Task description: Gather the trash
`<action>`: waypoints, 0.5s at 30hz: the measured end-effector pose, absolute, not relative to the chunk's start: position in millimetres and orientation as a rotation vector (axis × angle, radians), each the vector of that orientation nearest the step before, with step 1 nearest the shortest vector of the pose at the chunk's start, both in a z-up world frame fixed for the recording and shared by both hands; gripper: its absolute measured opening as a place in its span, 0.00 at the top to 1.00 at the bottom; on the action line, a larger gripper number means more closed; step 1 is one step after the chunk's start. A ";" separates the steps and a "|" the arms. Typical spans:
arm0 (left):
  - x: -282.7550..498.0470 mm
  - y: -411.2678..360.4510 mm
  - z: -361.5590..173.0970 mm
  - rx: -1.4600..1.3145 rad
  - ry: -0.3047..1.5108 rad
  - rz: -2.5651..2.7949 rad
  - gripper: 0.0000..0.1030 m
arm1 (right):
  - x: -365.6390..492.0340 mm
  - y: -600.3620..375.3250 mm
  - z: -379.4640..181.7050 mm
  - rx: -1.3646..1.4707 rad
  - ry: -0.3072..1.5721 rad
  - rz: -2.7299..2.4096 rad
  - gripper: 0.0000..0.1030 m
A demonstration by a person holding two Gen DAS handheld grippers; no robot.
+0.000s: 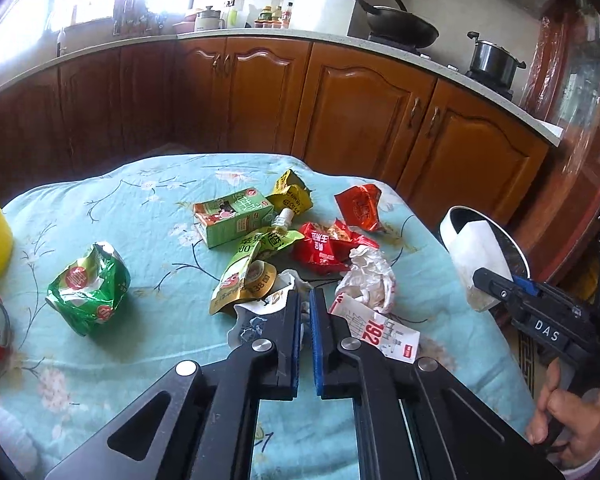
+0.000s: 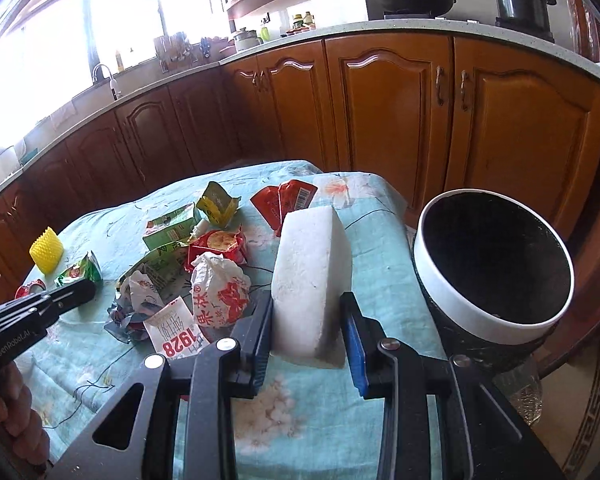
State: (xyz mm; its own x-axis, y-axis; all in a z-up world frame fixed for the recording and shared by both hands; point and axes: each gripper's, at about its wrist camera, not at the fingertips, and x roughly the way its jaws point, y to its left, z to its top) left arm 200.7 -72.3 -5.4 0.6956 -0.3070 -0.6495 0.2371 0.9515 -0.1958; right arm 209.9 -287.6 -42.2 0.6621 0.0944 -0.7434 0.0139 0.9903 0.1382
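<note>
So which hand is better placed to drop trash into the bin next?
Right. The right gripper clamps the white foam block, and the white-rimmed bin stands just beside it. The left gripper is shut over the wrapper pile, farther from the bin.

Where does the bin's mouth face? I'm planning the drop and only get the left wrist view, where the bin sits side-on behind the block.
Observer: The bin is beside the table, at its right edge. It is tilted, with its white-rimmed mouth toward the right gripper. The inside is dark.
Operator: Is the block gripped squarely?
Observer: Yes. The white block stands upright between the pads, and both press its lower sides.
</note>
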 end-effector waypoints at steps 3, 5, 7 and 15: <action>189.6 -75.1 5.6 -0.094 0.718 -0.322 0.96 | 203.3 -286.6 -40.3 0.106 0.842 0.034 0.68; 183.9 -77.4 11.6 -0.094 0.706 -0.336 0.96 | 198.8 -286.6 -39.9 0.098 0.840 0.032 0.68; 180.0 -79.9 16.9 -0.093 0.697 -0.349 0.96 | 195.2 -286.5 -39.4 0.086 0.838 0.024 0.68; 171.8 -102.5 32.8 -0.079 0.671 -0.417 0.97 | 182.4 -297.6 -30.4 0.074 0.809 -0.004 0.68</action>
